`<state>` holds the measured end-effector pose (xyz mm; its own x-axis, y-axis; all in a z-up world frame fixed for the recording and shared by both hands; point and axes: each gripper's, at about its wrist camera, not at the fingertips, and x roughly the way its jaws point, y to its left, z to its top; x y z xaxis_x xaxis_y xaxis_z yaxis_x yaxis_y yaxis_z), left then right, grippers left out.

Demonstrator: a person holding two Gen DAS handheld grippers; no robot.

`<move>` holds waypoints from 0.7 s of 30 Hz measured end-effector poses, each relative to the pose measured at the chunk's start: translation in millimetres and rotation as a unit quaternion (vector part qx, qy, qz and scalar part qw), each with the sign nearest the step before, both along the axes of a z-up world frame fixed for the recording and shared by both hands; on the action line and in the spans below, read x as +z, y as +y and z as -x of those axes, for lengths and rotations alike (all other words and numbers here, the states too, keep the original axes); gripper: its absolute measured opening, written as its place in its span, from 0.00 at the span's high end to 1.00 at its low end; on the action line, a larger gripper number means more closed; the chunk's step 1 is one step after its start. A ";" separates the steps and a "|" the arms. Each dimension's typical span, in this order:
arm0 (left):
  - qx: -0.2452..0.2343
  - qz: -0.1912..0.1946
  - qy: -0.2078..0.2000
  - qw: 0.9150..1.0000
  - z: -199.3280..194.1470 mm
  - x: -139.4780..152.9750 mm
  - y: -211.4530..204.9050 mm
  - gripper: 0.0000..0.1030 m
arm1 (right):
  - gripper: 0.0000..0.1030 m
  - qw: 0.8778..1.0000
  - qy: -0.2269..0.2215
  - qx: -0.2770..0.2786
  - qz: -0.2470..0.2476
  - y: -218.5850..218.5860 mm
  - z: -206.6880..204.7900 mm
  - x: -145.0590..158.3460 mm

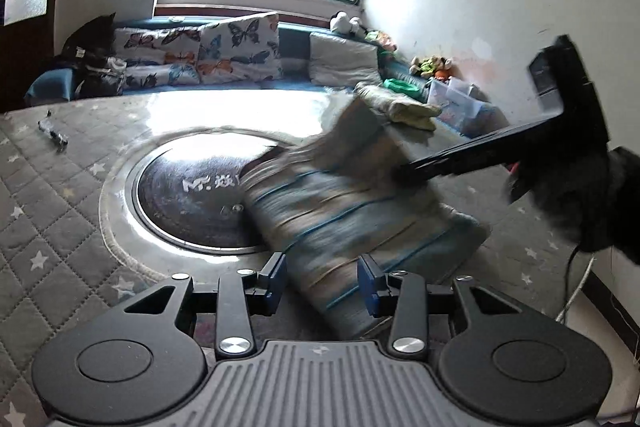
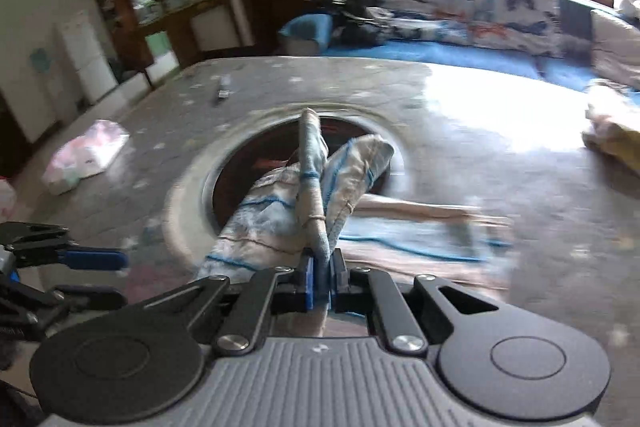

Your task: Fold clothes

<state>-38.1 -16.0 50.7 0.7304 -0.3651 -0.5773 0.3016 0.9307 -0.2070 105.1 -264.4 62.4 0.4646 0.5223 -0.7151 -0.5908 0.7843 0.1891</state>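
Observation:
A beige garment with blue stripes [image 1: 340, 223] lies blurred on the grey star-quilted table cover [image 1: 60, 211], partly over a round dark inset [image 1: 188, 195]. My left gripper [image 1: 323, 283] stands open at the garment's near edge, with cloth lying between its blue pads [image 1: 370, 287] and not pinched. The right gripper [image 2: 320, 275] is shut on a bunched fold of the garment [image 2: 316, 187], which rises from its jaws. In the left wrist view the right gripper [image 1: 404, 175] reaches in from the right, holding the cloth's far part up. The left gripper's blue finger [image 2: 92, 259] shows at the right wrist view's left edge.
A folded yellowish pile [image 1: 404, 103] lies at the table's far right. A pink-white packet [image 2: 84, 155] and a small dark object [image 1: 52, 135] lie to the left. Behind stand a sofa with butterfly cushions [image 1: 236, 47] and clear plastic boxes [image 1: 460, 99].

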 end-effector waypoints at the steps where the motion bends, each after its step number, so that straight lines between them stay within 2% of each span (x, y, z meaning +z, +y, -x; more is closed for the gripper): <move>1: 0.000 -0.001 0.004 1.000 -1.6 -1.2 -1.1 0.59 | 0.94 1.000 -0.001 -0.007 0.006 -8.4 -3.9 1.4; 7: 0.000 -0.007 0.032 0.999 -10.5 -11.3 -7.6 0.59 | 0.94 0.999 0.005 -0.026 0.031 -37.1 -25.9 -3.4; 13: -0.002 -0.012 0.040 0.999 -15.3 -13.9 -12.6 0.59 | 0.94 0.998 0.018 -0.042 0.042 -49.8 -37.5 -21.2; 18: -0.015 -0.018 0.040 0.999 -22.8 -15.0 -20.0 0.59 | 0.89 0.996 0.037 -0.083 0.010 -70.0 -37.8 -35.9; 21: -0.037 -0.027 0.032 0.998 -25.8 -14.7 -31.3 0.55 | 0.87 0.994 0.030 -0.107 0.013 -81.0 -35.2 -36.4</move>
<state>-12.3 -47.3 36.1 0.6633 -0.3828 -0.6430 0.3568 0.9171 -0.1779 140.3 -345.3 25.9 0.5194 0.3981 -0.7561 -0.3992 0.8954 0.1972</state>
